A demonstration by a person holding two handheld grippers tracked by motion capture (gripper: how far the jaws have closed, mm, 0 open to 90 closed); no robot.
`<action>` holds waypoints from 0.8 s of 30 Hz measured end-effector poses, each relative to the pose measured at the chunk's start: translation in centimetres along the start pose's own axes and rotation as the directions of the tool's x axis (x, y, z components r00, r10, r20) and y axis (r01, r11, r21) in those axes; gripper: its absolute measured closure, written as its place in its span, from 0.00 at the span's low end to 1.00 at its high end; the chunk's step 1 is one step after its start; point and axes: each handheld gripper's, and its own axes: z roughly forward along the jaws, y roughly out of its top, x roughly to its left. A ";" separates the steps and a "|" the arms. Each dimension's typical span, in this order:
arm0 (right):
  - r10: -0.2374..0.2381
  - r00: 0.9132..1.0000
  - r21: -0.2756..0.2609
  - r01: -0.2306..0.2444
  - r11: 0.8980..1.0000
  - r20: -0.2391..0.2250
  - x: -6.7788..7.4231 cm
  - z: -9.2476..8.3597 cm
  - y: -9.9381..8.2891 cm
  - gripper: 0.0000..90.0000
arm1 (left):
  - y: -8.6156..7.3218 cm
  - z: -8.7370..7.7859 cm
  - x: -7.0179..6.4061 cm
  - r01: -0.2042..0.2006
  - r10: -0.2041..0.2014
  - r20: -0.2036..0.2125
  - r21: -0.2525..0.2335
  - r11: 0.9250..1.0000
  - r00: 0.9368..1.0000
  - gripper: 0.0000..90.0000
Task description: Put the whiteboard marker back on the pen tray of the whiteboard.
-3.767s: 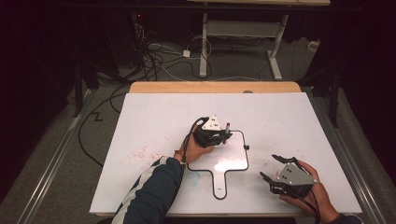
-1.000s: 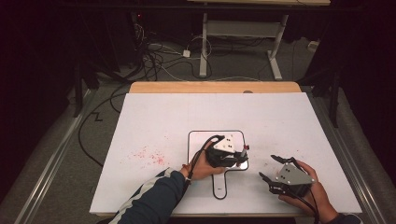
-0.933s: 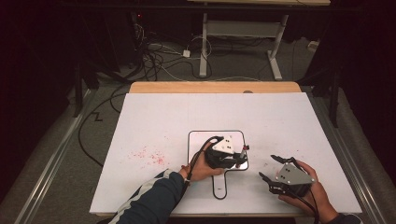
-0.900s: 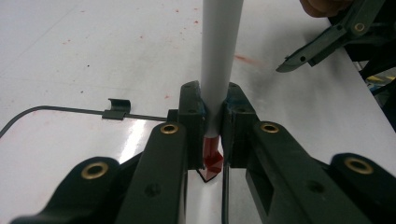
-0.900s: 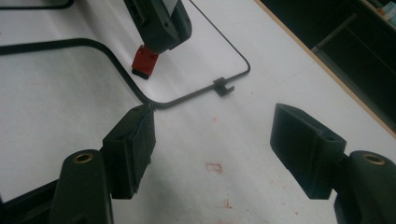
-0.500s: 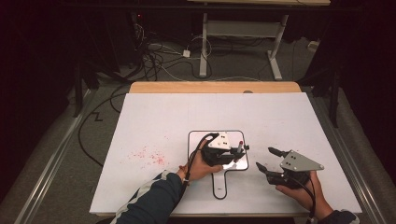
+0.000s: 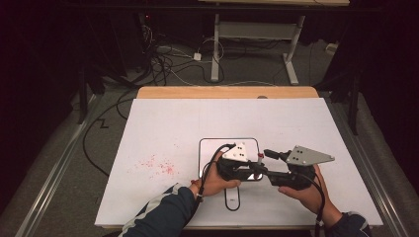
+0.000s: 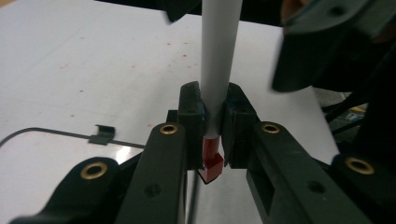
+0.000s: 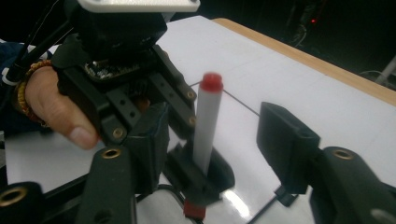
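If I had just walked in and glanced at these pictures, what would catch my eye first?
Most striking is the white marker with red ends, clamped upright in the left gripper over the small whiteboard. The right gripper has its jaws spread on either side of that marker. Faint red specks dot the white table to the left of the hands.

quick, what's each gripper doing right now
Left gripper: shut on the white marker, gripped near its lower red end.
Right gripper: open, its fingers standing either side of the marker, not touching it.
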 end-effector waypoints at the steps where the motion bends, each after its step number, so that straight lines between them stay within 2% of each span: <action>1: -0.001 1.000 0.001 0.001 1.000 -0.008 0.1 0.3 0.1 0.52 | 0.0 0.0 -0.1 -0.001 0.001 0.001 0.001 1.000 1.000 0.87; 3: -0.010 1.000 0.012 0.010 1.000 -0.026 0.2 0.7 0.2 0.61 | 0.0 0.0 -0.2 0.013 -0.013 0.010 -0.009 1.000 1.000 0.87; 5: -0.009 1.000 0.022 0.010 1.000 -0.013 0.2 1.0 0.2 0.68 | 0.0 0.0 -0.2 0.025 -0.024 0.022 -0.020 0.999 0.999 0.87; 9: 0.015 0.999 0.022 -0.014 1.000 -0.041 -0.1 1.1 -0.1 0.87 | 0.0 0.2 -0.4 0.024 -0.024 0.007 -0.021 0.999 1.000 0.86; 12: 0.016 1.000 0.053 -0.015 0.998 -0.017 -0.2 1.0 0.0 0.90 | -0.2 0.1 -0.6 0.032 -0.032 -0.041 -0.018 0.999 0.999 0.77; 13: 0.035 0.999 0.058 -0.033 0.998 -0.019 -0.4 1.0 0.0 0.90 | -0.2 0.0 -0.7 0.035 -0.036 -0.071 -0.014 0.999 0.997 0.74; 15: 0.062 0.998 0.066 -0.061 0.996 -0.012 -0.8 1.0 0.0 0.90 | -0.2 -0.5 -0.9 0.025 -0.023 -0.119 0.016 1.000 0.993 0.61; 16: 0.073 0.997 0.071 -0.072 0.995 -0.013 -1.1 1.0 0.1 0.90 | -0.3 -0.9 -1.1 0.015 -0.010 -0.153 0.030 0.999 0.988 0.54; 17: 0.083 0.996 0.085 -0.082 0.993 -0.014 -1.3 1.1 0.1 0.90 | -0.3 -1.6 -1.3 -0.007 0.016 -0.221 0.041 0.999 0.975 0.47; 19: 0.109 0.994 0.118 -0.108 0.987 -0.003 -1.9 1.2 0.3 0.90 | -0.6 -3.1 -1.6 -0.020 0.027 -0.281 0.026 0.999 0.959 0.39; 22: 0.187 0.982 0.161 -0.183 0.970 -0.009 -3.0 1.6 0.2 0.90 | -1.4 -6.0 -1.9 -0.046 0.040 -0.376 -0.008 0.999 0.926 0.34; 24: 0.235 0.972 0.195 -0.231 0.953 -0.001 -3.8 2.0 0.2 0.90 | -2.0 -7.9 -2.1 -0.048 0.045 -0.438 0.003 0.999 0.898 0.32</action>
